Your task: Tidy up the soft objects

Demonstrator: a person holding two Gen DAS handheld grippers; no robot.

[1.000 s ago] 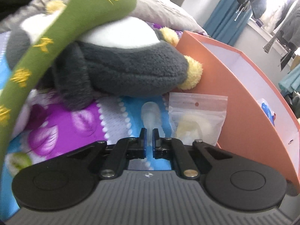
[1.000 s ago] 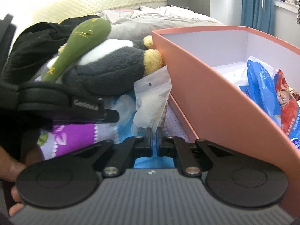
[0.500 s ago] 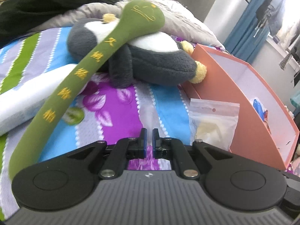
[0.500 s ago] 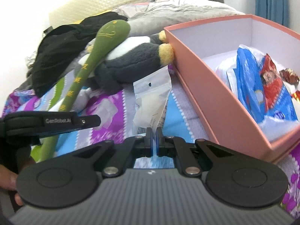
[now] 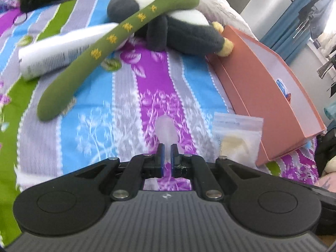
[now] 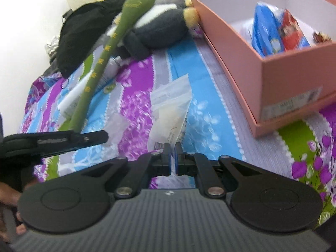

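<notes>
Left gripper (image 5: 167, 150) jaws nearly closed, pinching the edge of a thin translucent pouch (image 5: 166, 129) that sticks out ahead of the fingertips over the striped bedsheet (image 5: 100, 113). Right gripper (image 6: 172, 149) jaws closed on the bottom edge of a clear zip bag (image 6: 170, 109), which fans out forward. Pink box (image 6: 262, 67) sits right of both. Green plush snake (image 5: 117, 40) lies across the penguin plush (image 5: 189, 29), well ahead.

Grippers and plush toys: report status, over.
Left gripper shut on translucent piece. Right gripper shut on clear pouch. Penguin plush and green plush stick on the bedspread, outside the pink box. Nothing between pouch and box.
</notes>
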